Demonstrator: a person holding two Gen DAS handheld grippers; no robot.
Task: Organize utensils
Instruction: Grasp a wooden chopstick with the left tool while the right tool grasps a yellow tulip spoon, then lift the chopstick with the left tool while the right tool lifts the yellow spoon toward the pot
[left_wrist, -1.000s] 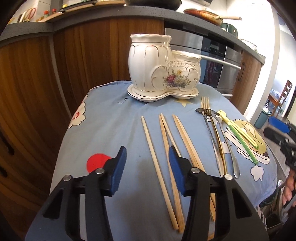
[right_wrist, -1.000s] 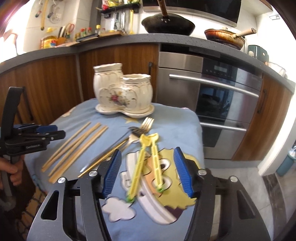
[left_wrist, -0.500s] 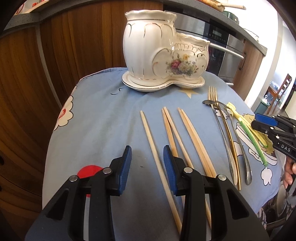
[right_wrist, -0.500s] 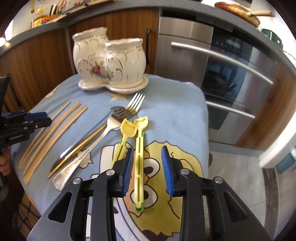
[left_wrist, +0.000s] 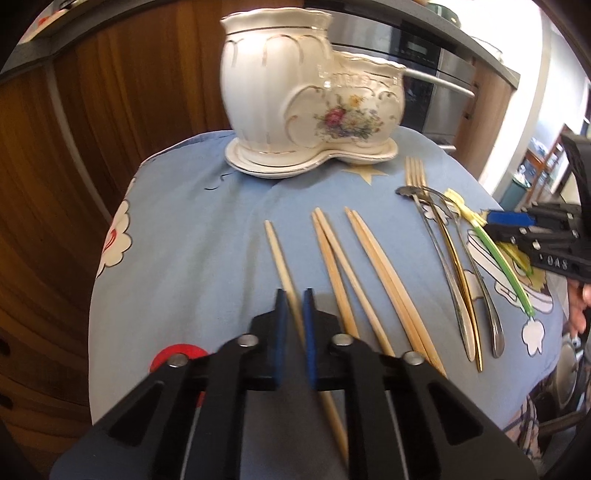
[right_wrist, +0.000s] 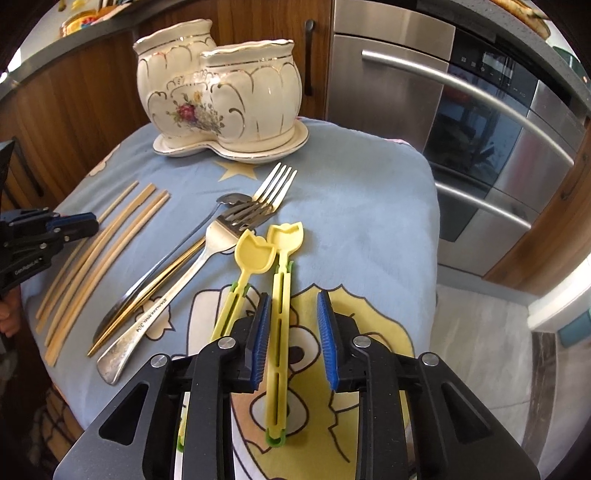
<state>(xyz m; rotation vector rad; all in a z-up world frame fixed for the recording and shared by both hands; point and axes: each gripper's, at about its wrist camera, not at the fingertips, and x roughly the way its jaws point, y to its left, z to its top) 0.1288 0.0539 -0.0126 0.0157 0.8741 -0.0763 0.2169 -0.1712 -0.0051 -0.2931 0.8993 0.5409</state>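
Note:
Several wooden chopsticks (left_wrist: 362, 258) lie side by side on the blue cloth. My left gripper (left_wrist: 293, 295) is shut on the leftmost chopstick (left_wrist: 277, 251), which still lies on the cloth. In the right wrist view, two yellow plastic utensils lie on the cartoon print. My right gripper (right_wrist: 293, 295) straddles the handle of the right yellow utensil (right_wrist: 284, 236). Its jaws are closing; the left pad is beside the handle and a gap shows at the right pad. The left yellow utensil (right_wrist: 255, 254) lies just outside the jaws. A white floral ceramic holder (right_wrist: 221, 99) stands at the back.
Metal forks and a spoon (right_wrist: 236, 221) lie crossed between the chopsticks and the yellow utensils. The blue cloth (right_wrist: 369, 221) drops off at the right edge. Wooden cabinets and a steel oven (right_wrist: 461, 129) stand behind. A hand (left_wrist: 576, 306) shows at the right.
My left gripper moved forward over the leftmost chopstick and shut on it. My right gripper came down and forward over the right yellow utensil while its jaws narrowed.

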